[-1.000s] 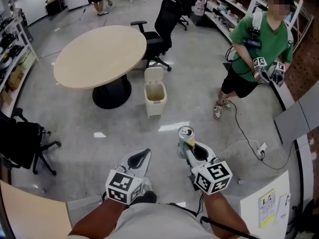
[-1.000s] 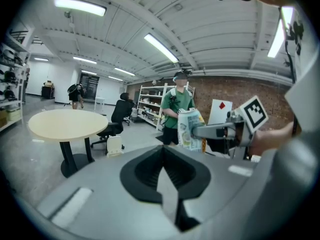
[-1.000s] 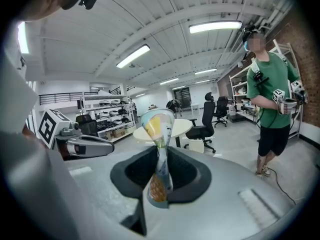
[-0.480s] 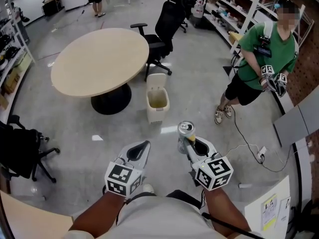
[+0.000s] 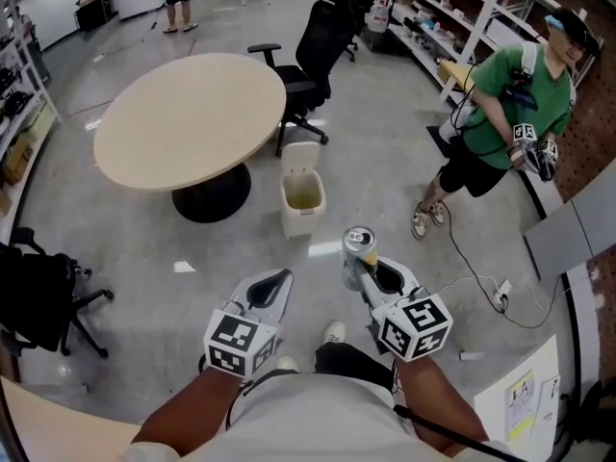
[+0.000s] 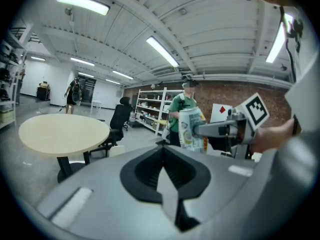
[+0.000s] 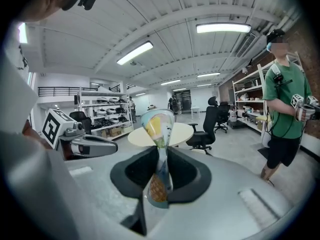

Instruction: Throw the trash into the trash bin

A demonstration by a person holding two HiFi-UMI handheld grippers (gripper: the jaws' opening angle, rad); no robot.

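A drink can (image 5: 358, 246), dented at the waist, stands upright between the jaws of my right gripper (image 5: 360, 269), which is shut on it. In the right gripper view the can (image 7: 159, 134) fills the middle, pinched by the right gripper (image 7: 159, 176). My left gripper (image 5: 279, 280) is beside it, shut and empty; its jaws meet at the tip in the left gripper view (image 6: 161, 151). The white trash bin (image 5: 301, 195), lid up, stands on the floor ahead of both grippers, beside the round table.
A round beige table (image 5: 188, 114) on a black foot stands left of the bin. Black office chairs (image 5: 313, 41) are behind it and another (image 5: 43, 292) at the left. A person in green (image 5: 500, 104) stands at the right by shelves. A cable (image 5: 472, 258) lies on the floor.
Both grippers and the held can have been carried a little forward toward the bin. The person in green has shifted right in the head view.
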